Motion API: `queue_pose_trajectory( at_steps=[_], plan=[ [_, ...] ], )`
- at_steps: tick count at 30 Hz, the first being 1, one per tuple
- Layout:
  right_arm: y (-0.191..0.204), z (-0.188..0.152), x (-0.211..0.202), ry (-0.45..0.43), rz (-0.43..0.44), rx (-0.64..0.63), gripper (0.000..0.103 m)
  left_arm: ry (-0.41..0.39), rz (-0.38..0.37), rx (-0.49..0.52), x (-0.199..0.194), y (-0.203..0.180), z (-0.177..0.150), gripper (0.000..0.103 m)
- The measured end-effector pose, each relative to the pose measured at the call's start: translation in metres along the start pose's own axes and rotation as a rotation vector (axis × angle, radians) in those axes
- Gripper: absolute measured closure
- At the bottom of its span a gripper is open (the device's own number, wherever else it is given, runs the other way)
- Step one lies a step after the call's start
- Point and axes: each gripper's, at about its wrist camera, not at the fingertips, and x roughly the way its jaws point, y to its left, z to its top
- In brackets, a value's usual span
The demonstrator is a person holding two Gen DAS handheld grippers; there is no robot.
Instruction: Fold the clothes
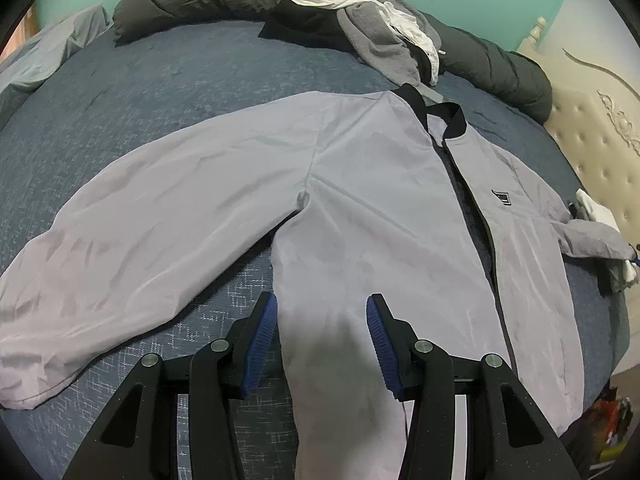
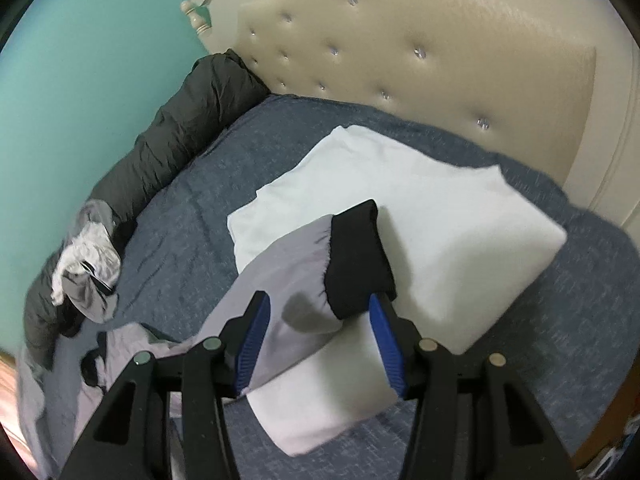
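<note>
Left wrist view: grey jacket spread flat, front up, on the blue bed; long axis running from black collar far ahead down to the hem under the left gripper. Jaws wide, straddling the jacket's side edge, gripping nothing.

Right wrist view: black sleeve cuff straight ahead of the right gripper, draped over the folded white garment. Jaws wide, sleeve between the fingers, no pinch visible. Sleeve axis in line with the tool; right hand nearer.
</note>
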Motion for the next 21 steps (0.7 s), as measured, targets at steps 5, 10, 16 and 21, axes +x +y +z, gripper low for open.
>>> queue_pose_trajectory(
  at_steps=[5, 10, 16, 21],
  plan=[
    [-0.001, 0.003, 0.013, 0.007, 0.015, 0.045, 0.043, 0.001, 0.001, 0.005, -0.003, -0.003, 0.001, 0.052],
    [0.0, 0.004, 0.009, -0.03, -0.019, 0.016, 0.096, 0.0, 0.005, 0.003, -0.005, -0.004, 0.002, 0.052],
    [0.004, 0.011, -0.036, -0.196, 0.018, -0.038, 0.103, 0.0, 0.002, 0.005, -0.006, -0.006, 0.001, 0.052],
    [-0.006, 0.014, -0.032, -0.111, 0.046, -0.041, 0.102, -0.002, -0.009, 0.003, -0.005, -0.01, 0.0, 0.052]
  ],
)
